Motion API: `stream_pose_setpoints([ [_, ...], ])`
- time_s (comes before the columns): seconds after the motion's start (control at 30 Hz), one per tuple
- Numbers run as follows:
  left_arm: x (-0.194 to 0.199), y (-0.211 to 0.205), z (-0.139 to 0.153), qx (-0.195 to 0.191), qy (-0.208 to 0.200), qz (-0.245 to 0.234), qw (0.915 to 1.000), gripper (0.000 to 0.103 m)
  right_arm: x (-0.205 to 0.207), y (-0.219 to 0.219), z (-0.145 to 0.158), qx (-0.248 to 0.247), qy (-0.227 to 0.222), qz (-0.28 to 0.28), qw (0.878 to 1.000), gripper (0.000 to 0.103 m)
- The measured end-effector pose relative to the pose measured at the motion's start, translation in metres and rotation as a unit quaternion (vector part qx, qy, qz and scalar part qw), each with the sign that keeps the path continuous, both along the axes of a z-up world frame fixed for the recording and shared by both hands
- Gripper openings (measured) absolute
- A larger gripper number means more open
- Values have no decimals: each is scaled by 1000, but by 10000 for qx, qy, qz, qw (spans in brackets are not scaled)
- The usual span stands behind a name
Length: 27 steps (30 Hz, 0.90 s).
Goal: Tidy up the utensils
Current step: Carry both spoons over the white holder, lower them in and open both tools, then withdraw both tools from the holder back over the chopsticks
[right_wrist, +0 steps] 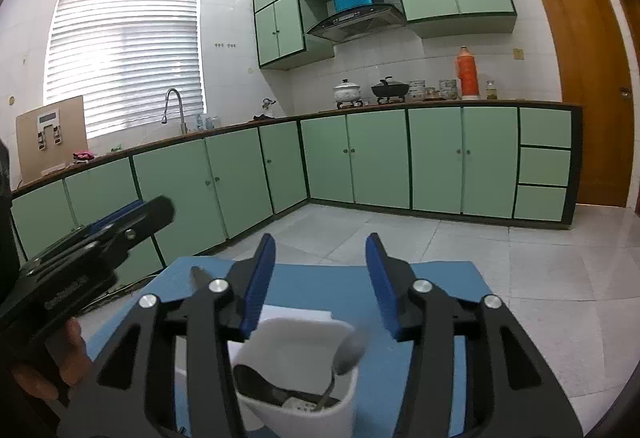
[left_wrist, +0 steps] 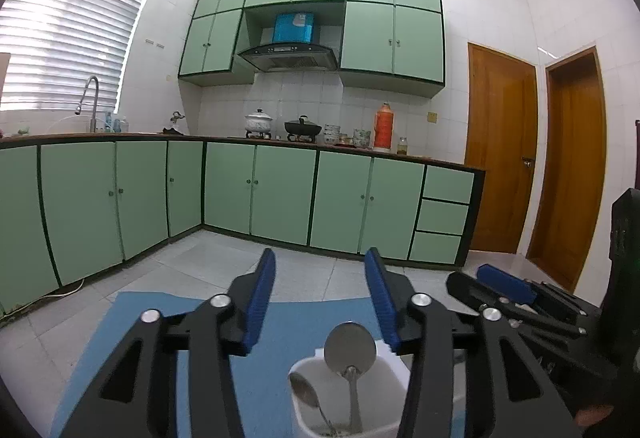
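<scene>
A white utensil holder [left_wrist: 384,366] stands on a blue mat [left_wrist: 160,322], just under my left gripper [left_wrist: 320,302]. Two metal spoons lean in it: one with its round bowl up [left_wrist: 350,348], one lower at the left [left_wrist: 304,392]. The left gripper's blue pads stand apart with nothing between them. In the right wrist view the same holder [right_wrist: 296,342] sits below my right gripper [right_wrist: 320,286], which is open and empty too. A blurred spoon bowl [right_wrist: 351,352] shows at the holder's right rim. Each gripper appears in the other's view: the right gripper [left_wrist: 508,286] and the left gripper [right_wrist: 100,234].
A grey utensil-like shape [right_wrist: 198,274] lies on the mat [right_wrist: 432,278] behind the right gripper's left finger. A hand [right_wrist: 60,354] holds the left gripper. Beyond the mat are a tiled floor [right_wrist: 520,262], green cabinets [left_wrist: 280,194] and wooden doors [left_wrist: 500,150].
</scene>
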<state>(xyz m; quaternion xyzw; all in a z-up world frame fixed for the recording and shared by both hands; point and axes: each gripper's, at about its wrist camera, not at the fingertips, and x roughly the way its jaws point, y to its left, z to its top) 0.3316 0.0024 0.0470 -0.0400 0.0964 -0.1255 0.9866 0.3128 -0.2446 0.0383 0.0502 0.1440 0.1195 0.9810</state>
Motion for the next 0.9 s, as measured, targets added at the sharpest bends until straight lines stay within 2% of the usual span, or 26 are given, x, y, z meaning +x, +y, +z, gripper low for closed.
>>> stream_pose_setpoints([
  [0.17, -31, 11, 3, 1, -48, 135, 9999, 65, -27, -11, 3, 29, 2, -129, 9999, 63],
  [0.23, -47, 15, 2, 17, -14, 192, 9998, 73, -45, -14, 2, -41, -32, -242, 9997, 75],
  [0.33, -76, 22, -3, -25, 23, 263, 9996, 87, -72, -19, -4, -69, 41, -253, 9996, 86],
  [0.43, -103, 26, -10, 70, 127, 295, 9995, 94, -99, -22, -12, -109, 172, -236, 9995, 91],
  [0.53, -127, 30, -18, 172, 241, 326, 9990, 97, -124, -26, -22, -156, 397, -269, 9987, 96],
  [0.9, -212, 40, -70, 323, 1151, 454, 9918, 97, -216, -24, -74, -571, 1065, -413, 9918, 97],
])
